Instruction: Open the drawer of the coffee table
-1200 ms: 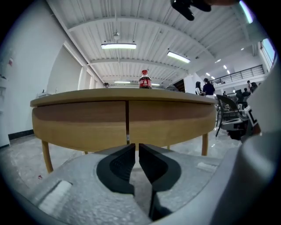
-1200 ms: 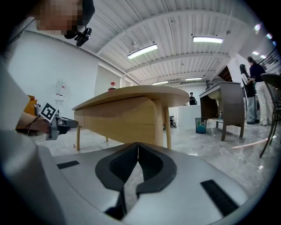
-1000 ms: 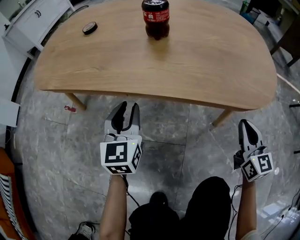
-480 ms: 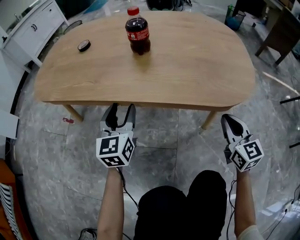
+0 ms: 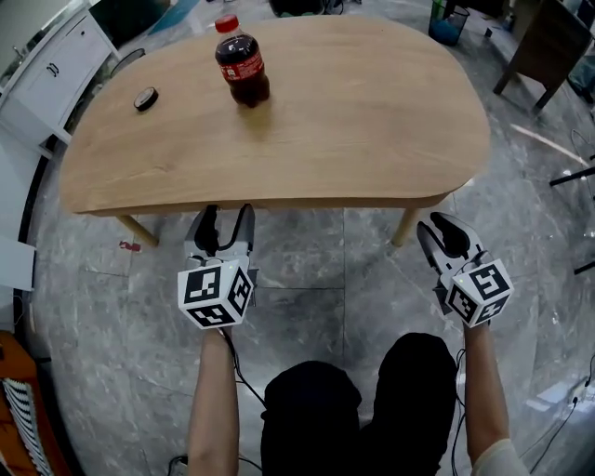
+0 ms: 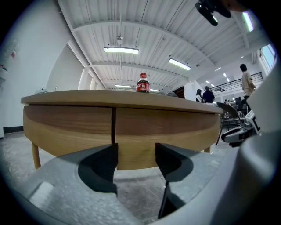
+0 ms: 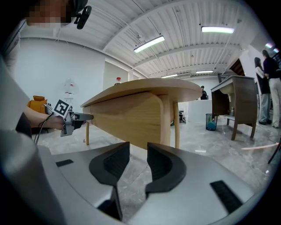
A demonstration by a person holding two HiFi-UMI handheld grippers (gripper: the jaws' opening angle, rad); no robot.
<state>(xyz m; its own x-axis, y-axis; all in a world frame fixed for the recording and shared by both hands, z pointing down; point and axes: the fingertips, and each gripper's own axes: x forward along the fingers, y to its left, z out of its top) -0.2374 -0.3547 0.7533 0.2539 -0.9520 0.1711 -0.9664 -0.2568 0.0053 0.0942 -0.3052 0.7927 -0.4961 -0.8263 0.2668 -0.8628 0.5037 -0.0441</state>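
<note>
The oval wooden coffee table [image 5: 353,121] stands ahead of me, with a cola bottle [image 5: 242,63] and a small black disc [image 5: 146,98] on top. In the left gripper view its front apron [image 6: 167,127] is split by a vertical seam [image 6: 113,125] into two panels; no handle shows. My left gripper [image 5: 220,226] hovers just in front of the near edge, level with the apron, its jaws opening with nothing between them. My right gripper [image 5: 444,234] hangs near the table's right leg [image 5: 403,226], jaws opening and empty. In the right gripper view the left gripper [image 7: 70,119] shows by the table.
A white cabinet [image 5: 51,65] stands at the far left, with a dark wooden desk [image 5: 548,37] and a teal bin [image 5: 446,20] at the far right. People [image 6: 248,81] stand in the background. Grey tiled floor lies around the table.
Both grippers' jaws have spread apart, the right from fully shut. The head view has swung, so the table and bottle sit further left and more of the far side shows.
</note>
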